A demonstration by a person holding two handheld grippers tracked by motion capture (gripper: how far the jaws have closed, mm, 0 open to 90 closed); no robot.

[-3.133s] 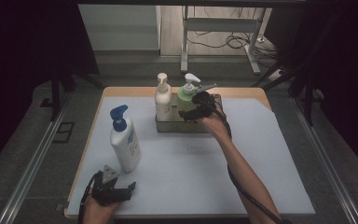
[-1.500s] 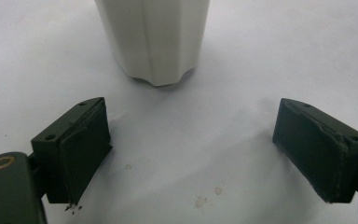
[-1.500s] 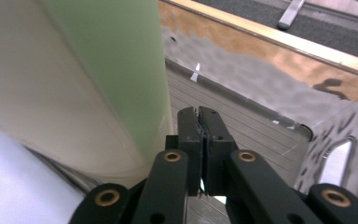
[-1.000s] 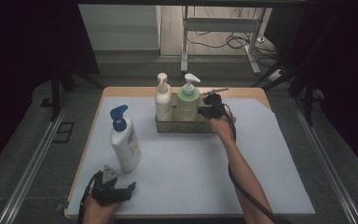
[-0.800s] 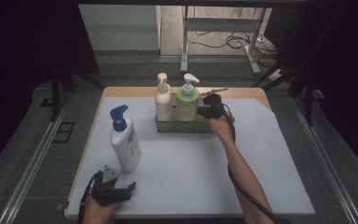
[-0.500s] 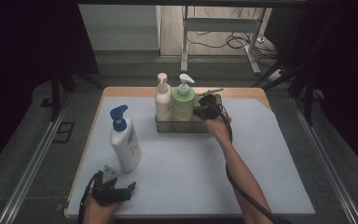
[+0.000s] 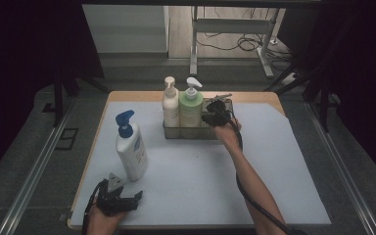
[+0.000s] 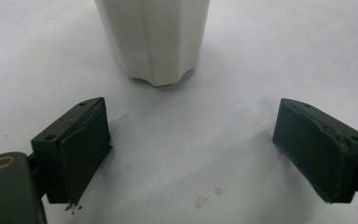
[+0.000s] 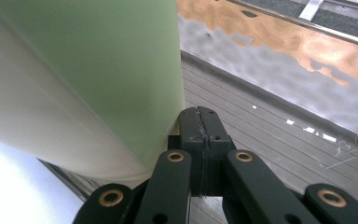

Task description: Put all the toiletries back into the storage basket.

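Two pump bottles already stand in the metal tray (image 7: 172,132) at the desk's far edge: a cream one (image 7: 170,107) and the green bottle (image 7: 191,108). The right gripper (image 7: 210,117), jaws pressed together and empty, pushes beside the green bottle. The blue-capped lotion bottle (image 7: 131,149) near the left edge waits; the left gripper (image 7: 127,201) rests wide open, holding nothing.

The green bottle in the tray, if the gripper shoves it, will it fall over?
Probably it slides rather than falls: the green bottle sits inside the metal tray, against the white bottle. The shut right gripper touches it low down, which likely tips it less. Its smooth side looks slippery.
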